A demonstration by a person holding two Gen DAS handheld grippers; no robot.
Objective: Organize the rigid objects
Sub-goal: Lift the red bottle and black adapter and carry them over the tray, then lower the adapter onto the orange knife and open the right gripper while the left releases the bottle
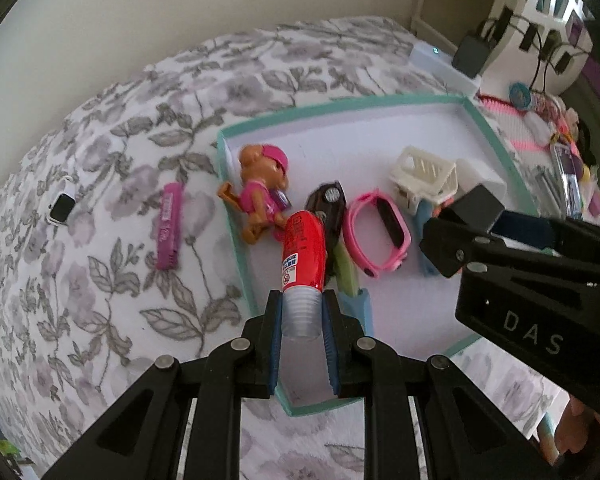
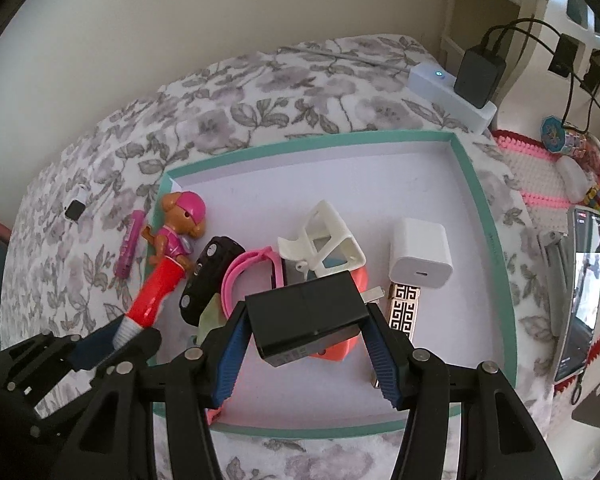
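Left tongs (image 1: pixel 302 334) are clamped tight on a red glue stick's (image 1: pixel 303 254) clear cap, right tongs (image 2: pixel 302 344) about half-open gripping a black boxy charger (image 2: pixel 306 316), both over the teal-rimmed white tray (image 2: pixel 496 264) on the grey floral bedspread (image 1: pixel 100 240). Beyond it, a cream wall (image 1: pixel 160 4).

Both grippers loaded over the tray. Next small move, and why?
Probably lower the left gripper slightly and open it. It grips the red tube by its clear cap, hanging over the tray beside the dog figure. The right gripper holds the black block.
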